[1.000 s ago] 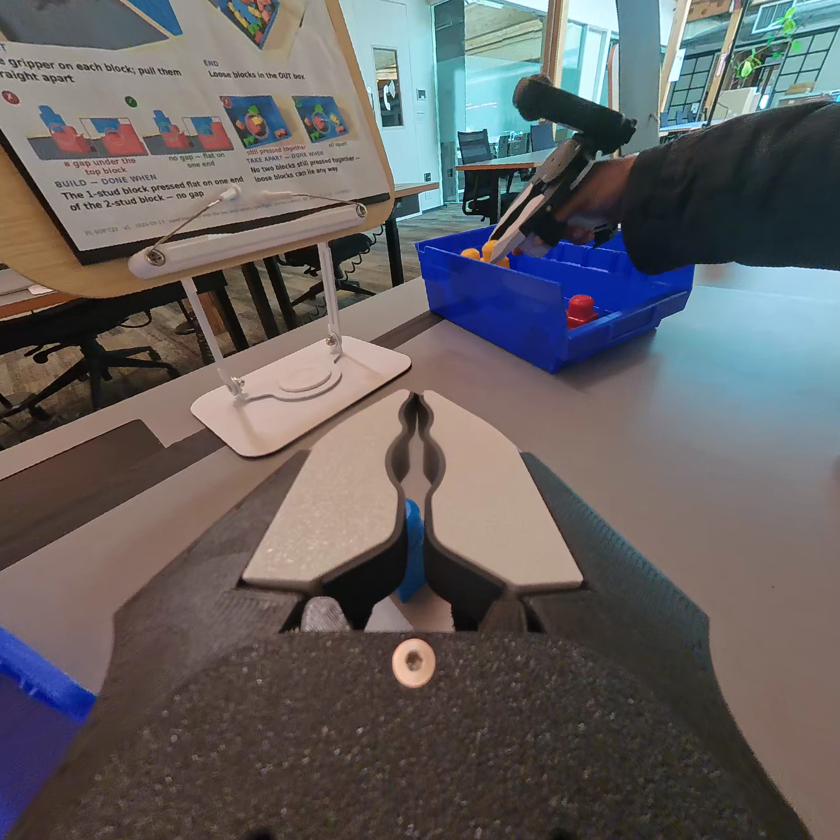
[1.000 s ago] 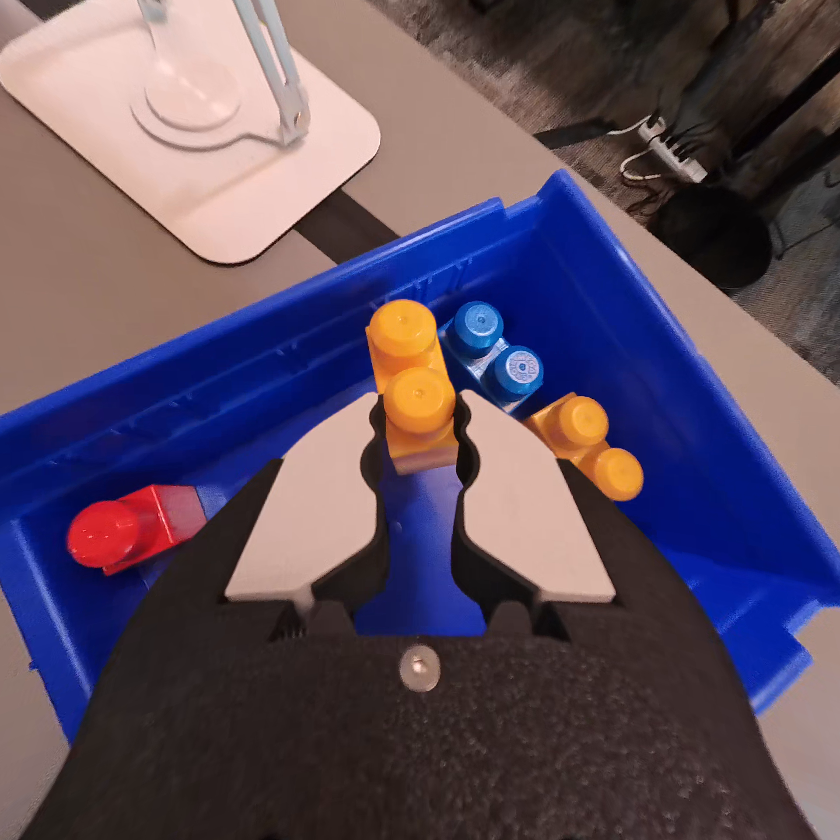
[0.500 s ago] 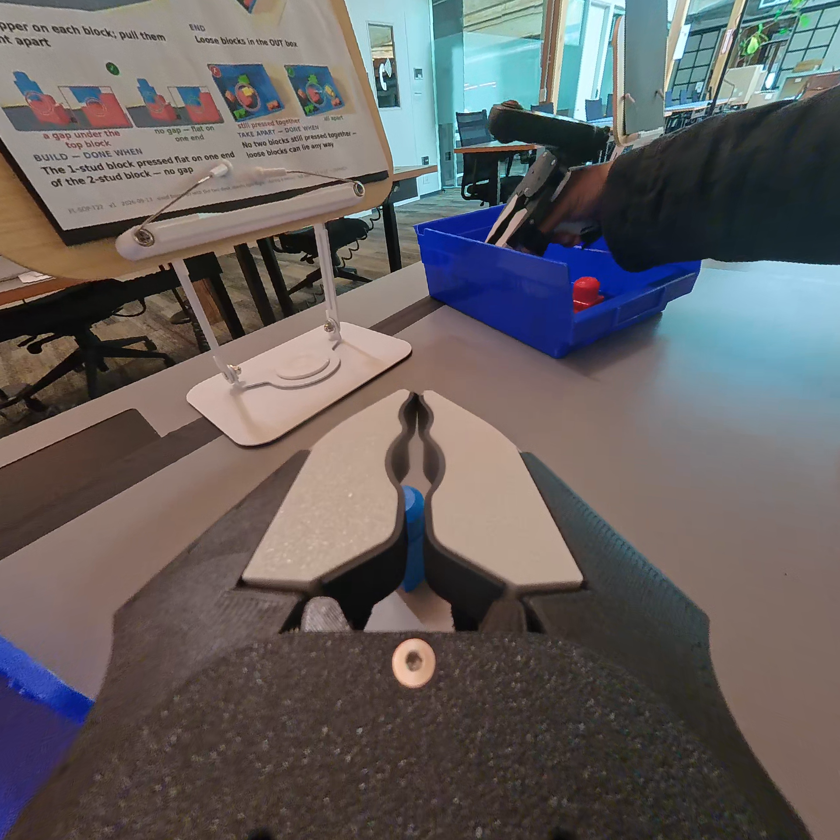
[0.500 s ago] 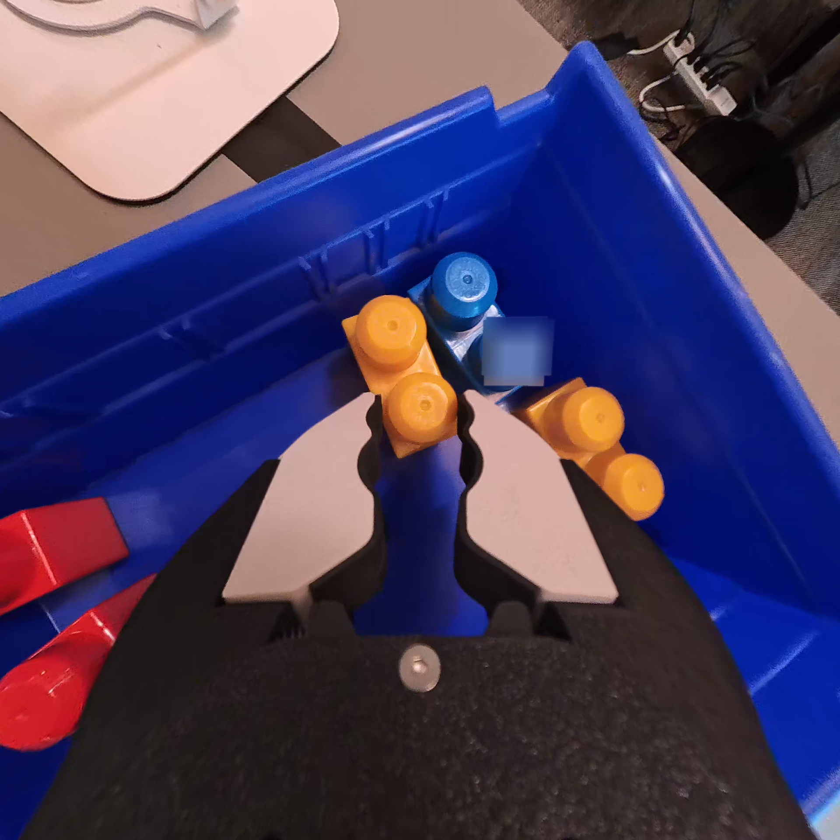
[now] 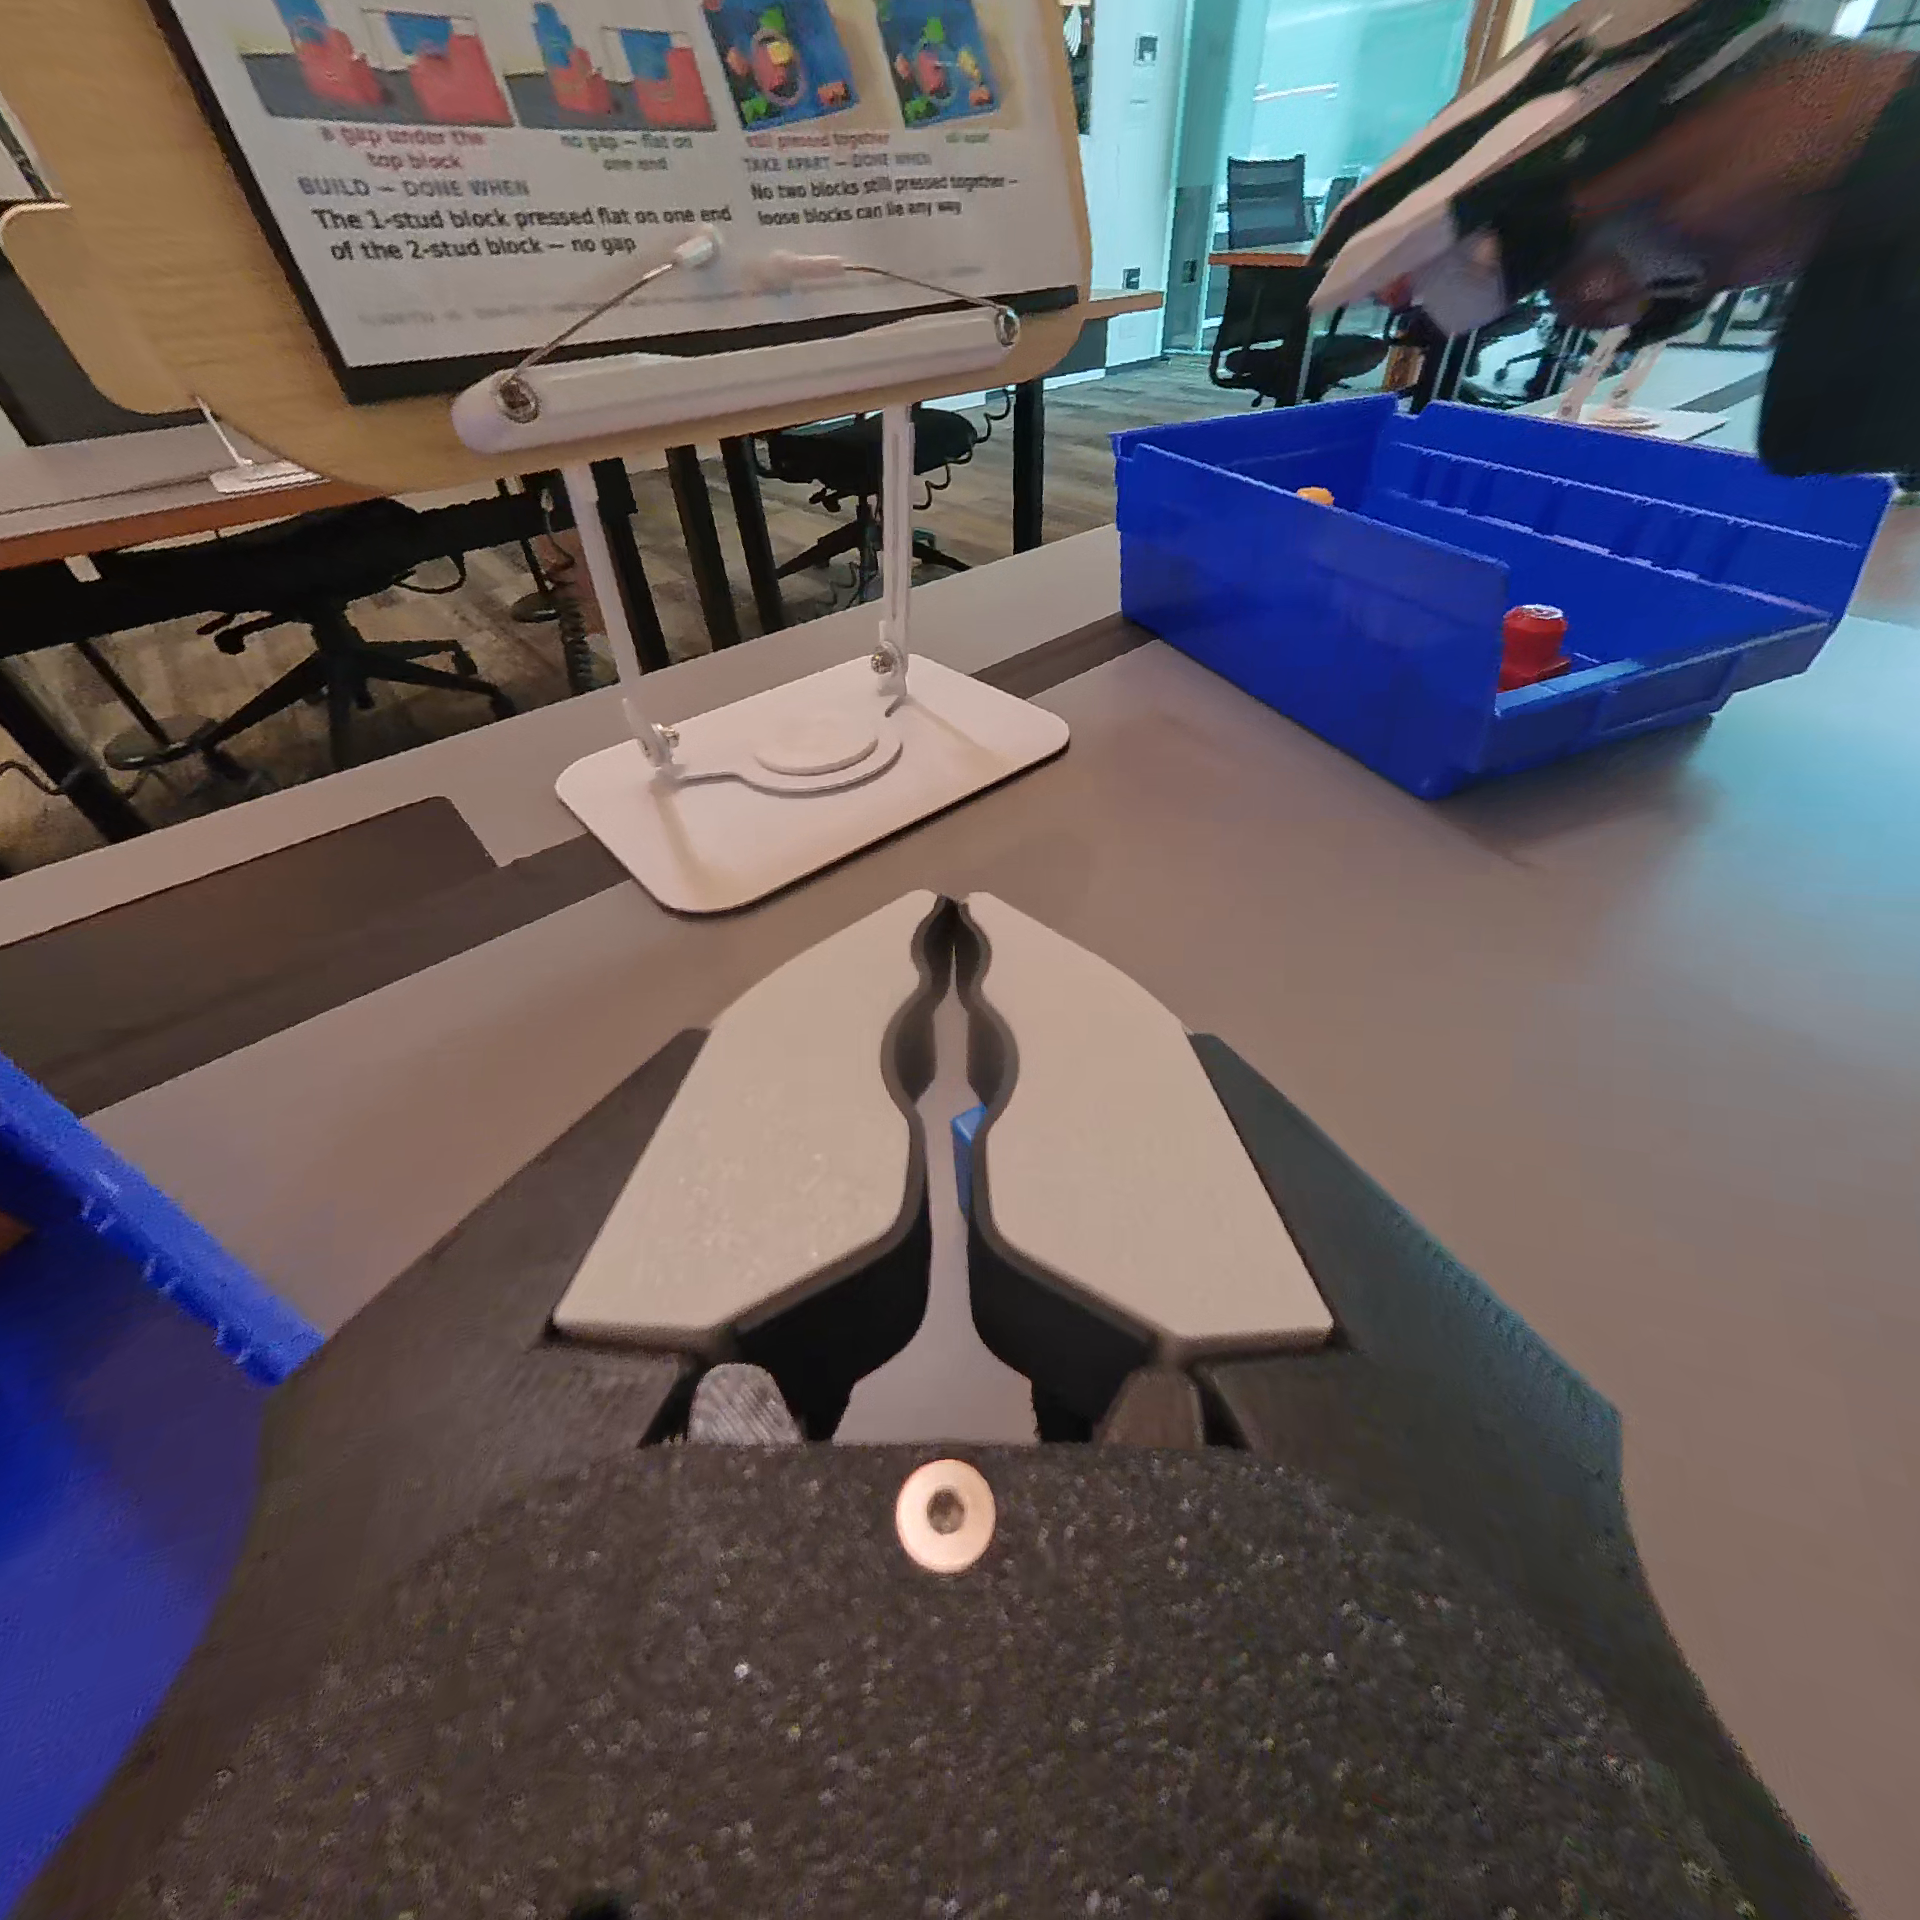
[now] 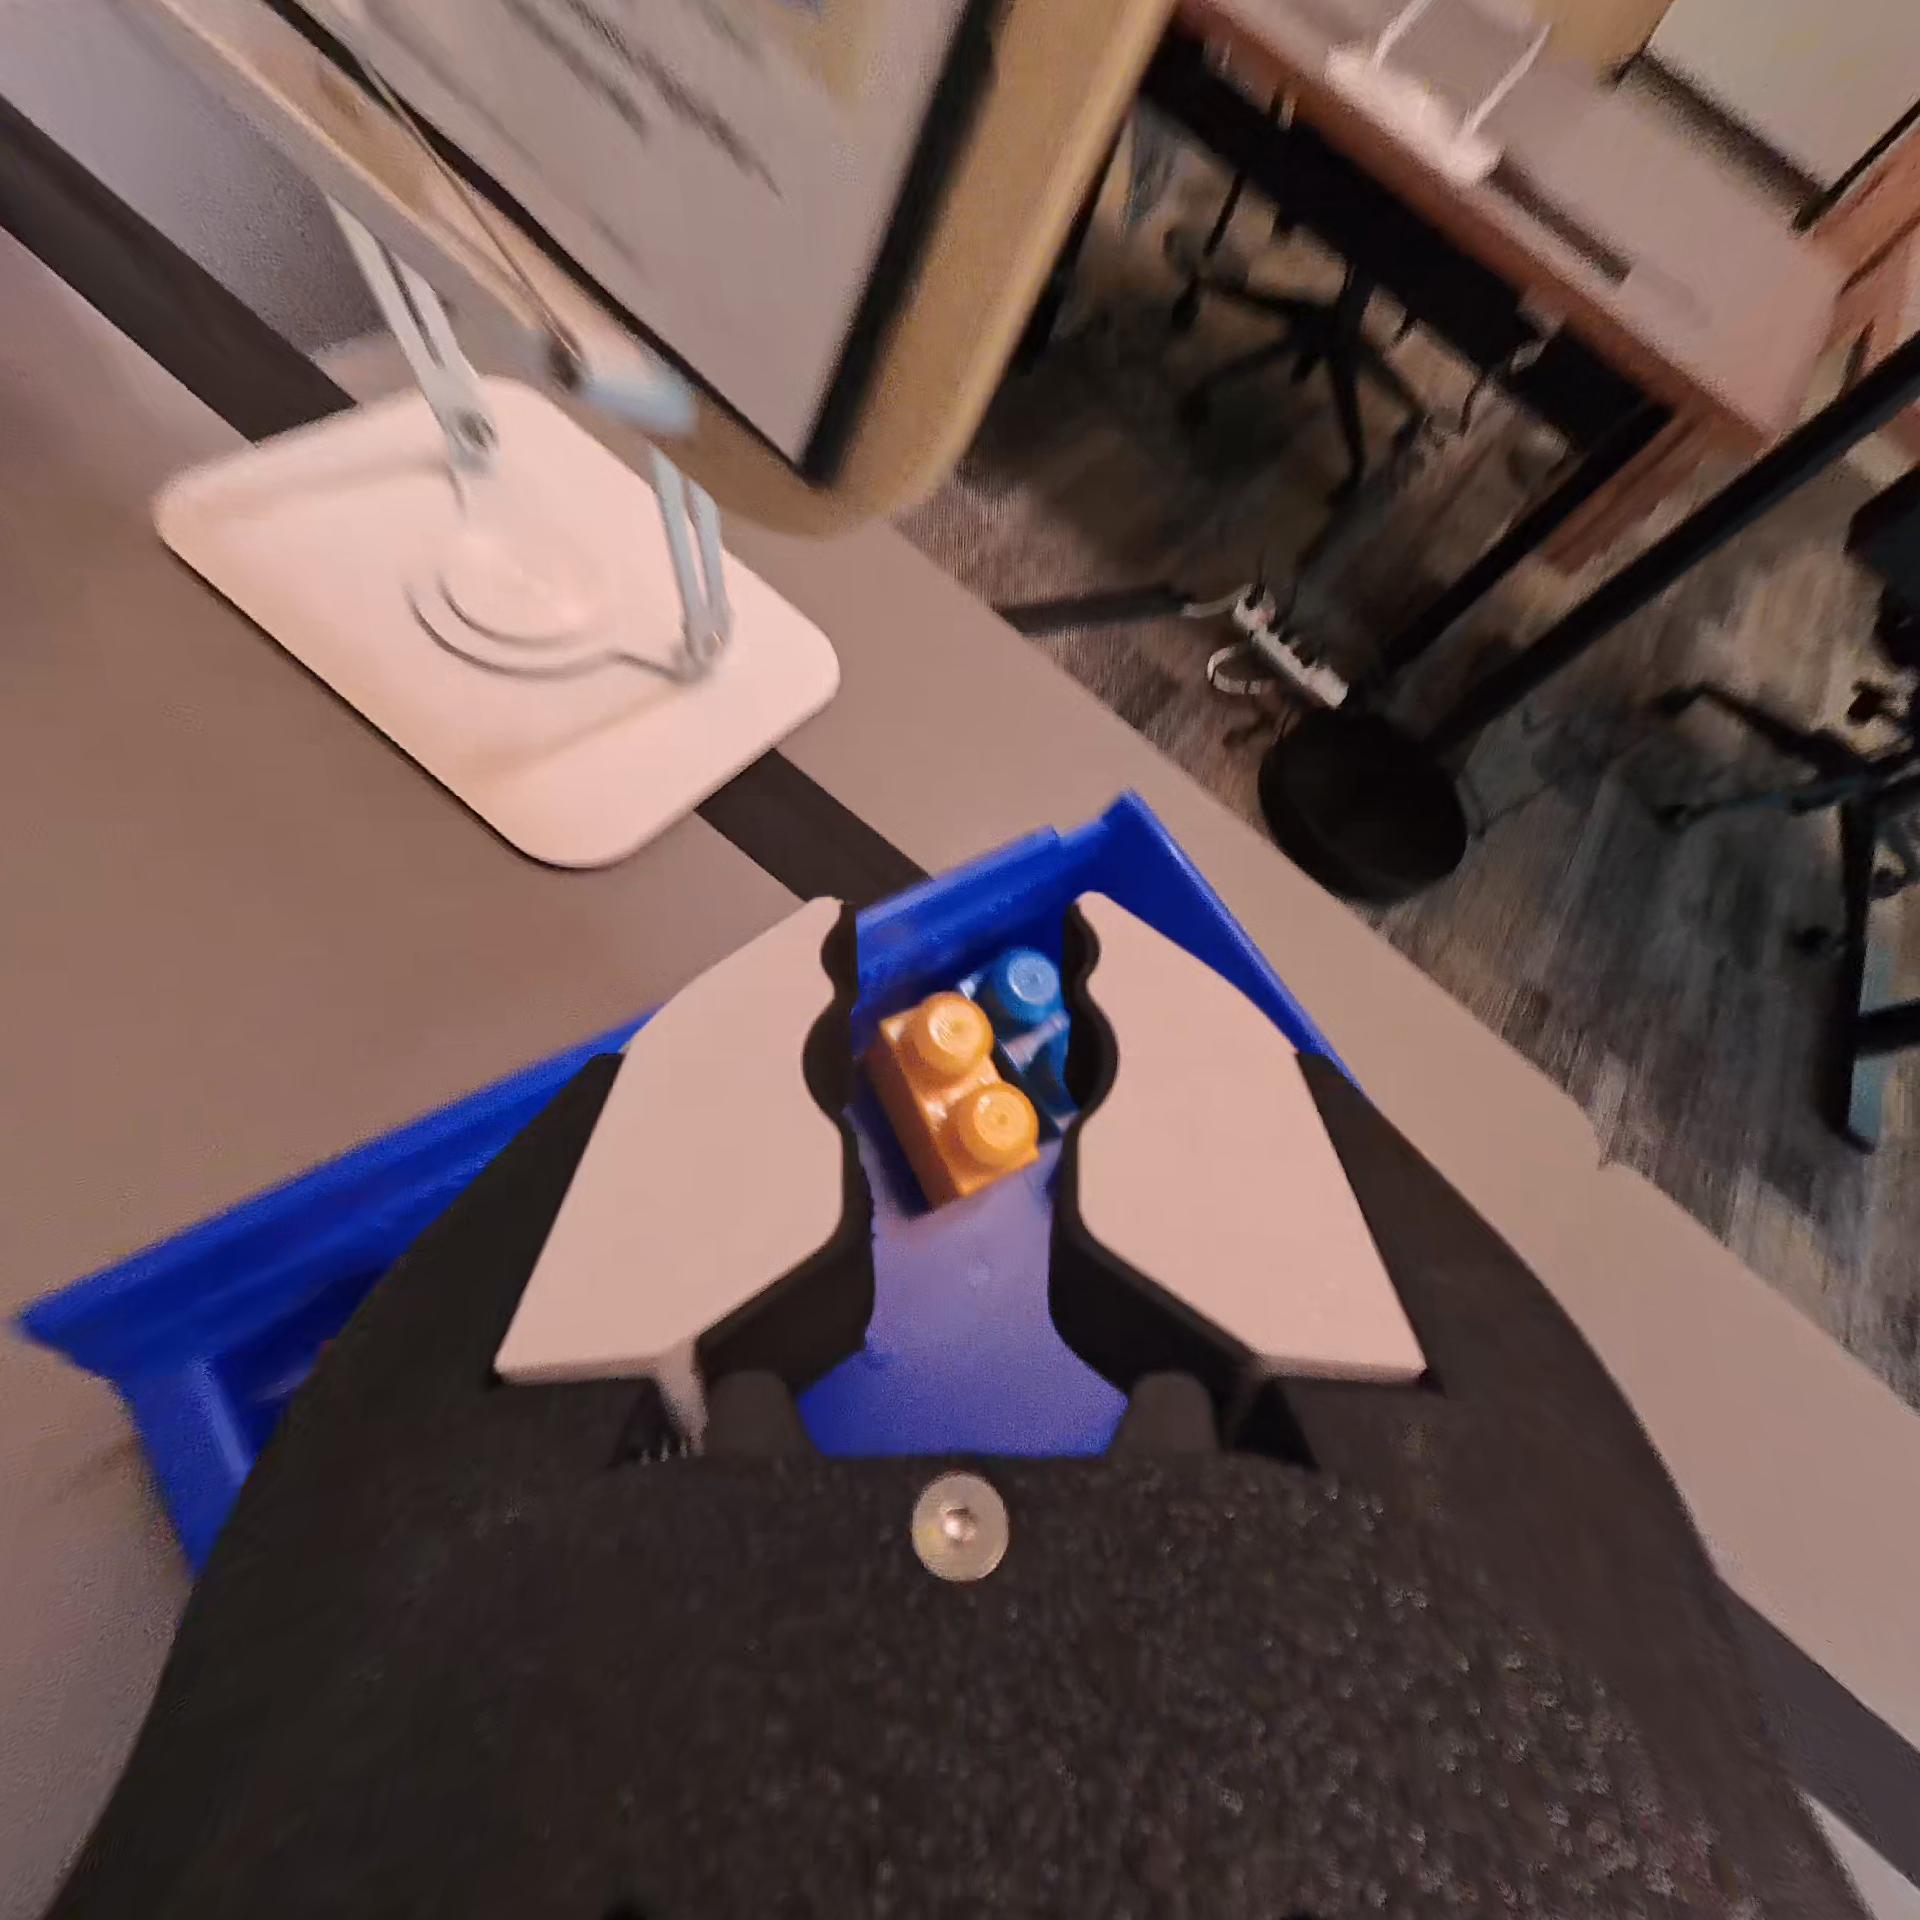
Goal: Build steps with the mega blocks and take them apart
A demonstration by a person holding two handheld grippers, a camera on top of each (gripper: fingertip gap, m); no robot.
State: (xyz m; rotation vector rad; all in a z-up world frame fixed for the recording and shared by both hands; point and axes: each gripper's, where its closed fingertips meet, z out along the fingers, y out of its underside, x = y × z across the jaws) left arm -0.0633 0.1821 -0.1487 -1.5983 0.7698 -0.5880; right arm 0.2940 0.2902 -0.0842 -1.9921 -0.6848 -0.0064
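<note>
- The left gripper sits low over the grey table, its two grey fingers drawn nearly together, tips almost meeting.
- A small blue block shows as a sliver in the narrow gap between those fingers, clamped between them; most of it is hidden beneath the pads.
- The right gripper hangs above the blue bin, its fingers spread well apart and gripping nothing.
- Seen through that gap, an orange two-stud block lies on the bin floor near the far corner, clear of both fingers.
- A blue two-stud block lies just beside the orange one, touching it, partly hidden behind the right finger.
- In the left wrist view the same bin stands at the far right of the table, with a red block upright near its open front and a bit of orange showing over the wall.
- The right gripper shows blurred above that bin, held by a dark-sleeved arm.
- A white stand carrying an instruction board sits between the left gripper and the bin.
- The corner of a second blue bin is at the left edge, near the left gripper.
</note>
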